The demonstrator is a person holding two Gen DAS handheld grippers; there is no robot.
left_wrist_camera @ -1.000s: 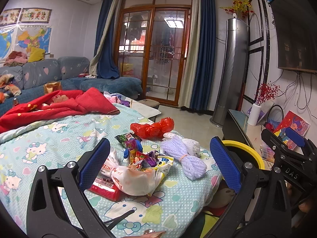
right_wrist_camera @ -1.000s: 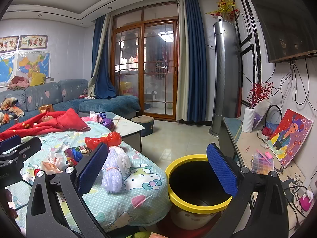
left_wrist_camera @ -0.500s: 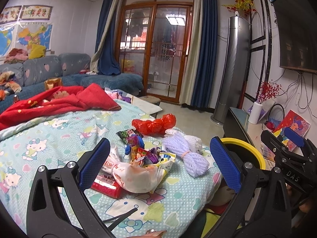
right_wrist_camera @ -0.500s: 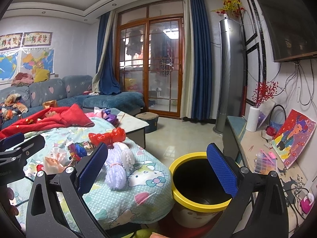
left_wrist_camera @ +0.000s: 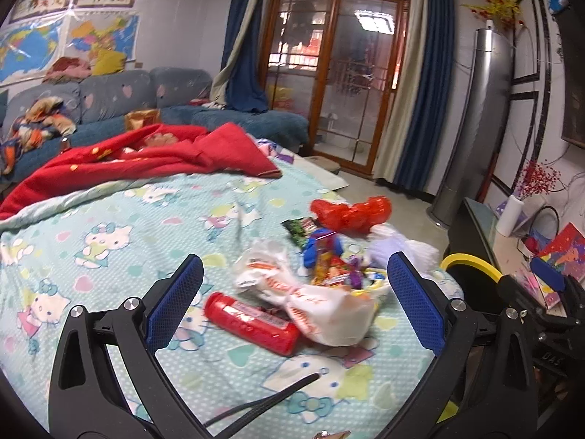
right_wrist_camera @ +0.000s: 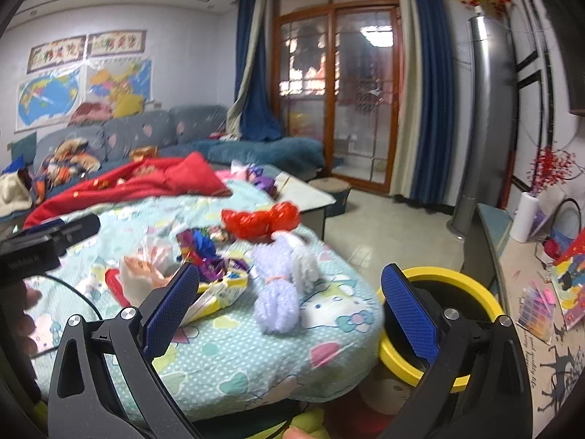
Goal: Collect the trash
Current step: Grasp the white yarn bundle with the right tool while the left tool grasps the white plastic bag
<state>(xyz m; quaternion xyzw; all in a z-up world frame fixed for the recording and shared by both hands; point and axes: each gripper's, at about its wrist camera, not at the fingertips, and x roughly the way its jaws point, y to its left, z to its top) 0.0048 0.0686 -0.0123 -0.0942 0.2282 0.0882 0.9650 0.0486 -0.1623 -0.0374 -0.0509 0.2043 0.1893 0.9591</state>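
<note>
A: What's on the quilt (left_wrist_camera: 109,219), left to right?

B: A red tube (left_wrist_camera: 252,323), then a white plastic bag (left_wrist_camera: 321,307) touching it, bright wrappers (left_wrist_camera: 329,267) behind, a purple yarn skein (right_wrist_camera: 274,292) toward the right edge. Past that edge stands the yellow-rimmed bin (right_wrist_camera: 457,281).

A: And the grippers?

B: The left gripper (left_wrist_camera: 296,303) is spread wide and empty, hovering over tube and bag. The right gripper (right_wrist_camera: 289,311) is also spread, empty, nearer the skein and bin.

A: So which step?

B: Approach, I'd judge; nothing collected yet. Next: lower the left, pinch the tube or bag, carry it right to the bin.
</note>
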